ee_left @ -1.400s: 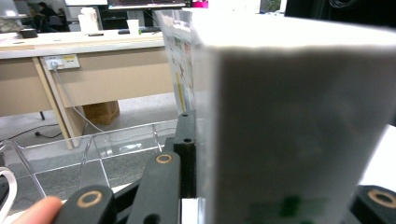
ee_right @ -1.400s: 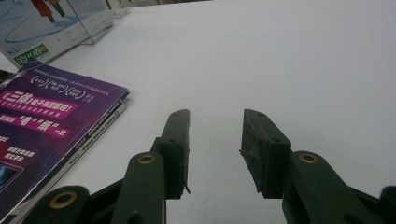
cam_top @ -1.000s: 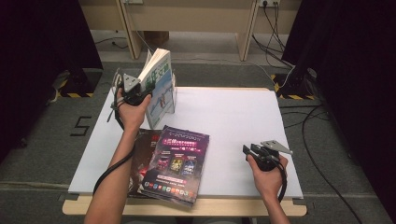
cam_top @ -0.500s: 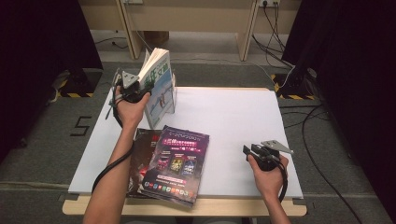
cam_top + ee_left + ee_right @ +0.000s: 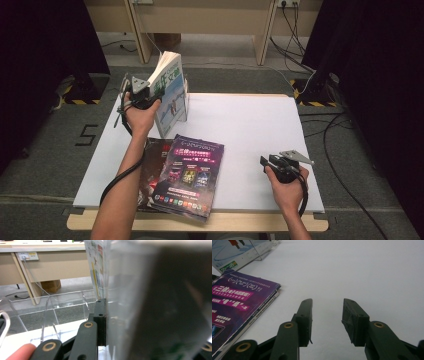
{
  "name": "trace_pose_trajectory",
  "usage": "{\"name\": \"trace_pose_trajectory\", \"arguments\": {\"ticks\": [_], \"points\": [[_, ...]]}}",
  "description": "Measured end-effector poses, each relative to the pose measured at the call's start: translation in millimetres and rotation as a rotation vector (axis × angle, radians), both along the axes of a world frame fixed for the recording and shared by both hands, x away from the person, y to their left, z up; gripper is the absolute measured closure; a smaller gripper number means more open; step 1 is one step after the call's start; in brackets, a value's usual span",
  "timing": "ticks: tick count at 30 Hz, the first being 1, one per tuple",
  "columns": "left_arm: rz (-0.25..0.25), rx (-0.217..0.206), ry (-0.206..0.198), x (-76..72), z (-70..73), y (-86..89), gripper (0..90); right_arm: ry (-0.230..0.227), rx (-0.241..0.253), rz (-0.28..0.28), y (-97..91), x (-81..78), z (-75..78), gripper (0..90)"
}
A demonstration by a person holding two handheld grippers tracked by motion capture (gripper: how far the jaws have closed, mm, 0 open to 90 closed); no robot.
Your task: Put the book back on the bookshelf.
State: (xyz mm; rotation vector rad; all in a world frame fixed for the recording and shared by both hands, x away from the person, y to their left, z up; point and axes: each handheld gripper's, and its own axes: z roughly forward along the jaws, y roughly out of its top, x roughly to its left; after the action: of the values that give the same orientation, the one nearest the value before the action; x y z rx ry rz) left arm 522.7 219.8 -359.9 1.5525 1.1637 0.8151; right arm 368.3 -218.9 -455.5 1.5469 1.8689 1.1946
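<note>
High view: my left gripper is at the far left of the white table, raised against a thick book that stands upright in a clear acrylic rack. In the left gripper view, one black jaw lies flat against the near face of the book; the other jaw is hidden behind the blurred bulk at right. The jaws have just been closing with the book between them, and I read them as pinching it. The rack's transparent dividers stand empty to the left of the book in that view.

My right gripper rests low near the table's front right corner, well apart from the book. In the right gripper view its jaws are spread with bare table between them.

A purple magazine lies flat at the front left, on top of a darker magazine; its corner appears left of the right gripper's jaws.
</note>
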Motion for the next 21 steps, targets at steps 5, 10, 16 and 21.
{"name": "trace_pose_trajectory", "arguments": {"ticks": [5, 10, 16, 21], "points": [[0.002, -0.01, 0.003, 3.4, 1.6, -4.7, 73.2, 0.001, -0.002, -0.005, -1.5, -0.3, 0.2, 60.5], [0.017, -0.023, 0.011, 8.6, 4.5, -4.9, 73.5, -0.003, 0.007, -0.009, -3.3, -0.3, 1.1, 60.5], [0.021, -0.021, 0.017, 13.7, 11.4, -4.0, 73.6, -0.001, 0.011, -0.014, -5.2, 0.5, 0.5, 60.6], [0.03, -0.026, 0.002, 16.5, 19.4, -3.2, 73.7, -0.004, 0.011, -0.014, -5.1, 0.5, 0.5, 60.7]]}}
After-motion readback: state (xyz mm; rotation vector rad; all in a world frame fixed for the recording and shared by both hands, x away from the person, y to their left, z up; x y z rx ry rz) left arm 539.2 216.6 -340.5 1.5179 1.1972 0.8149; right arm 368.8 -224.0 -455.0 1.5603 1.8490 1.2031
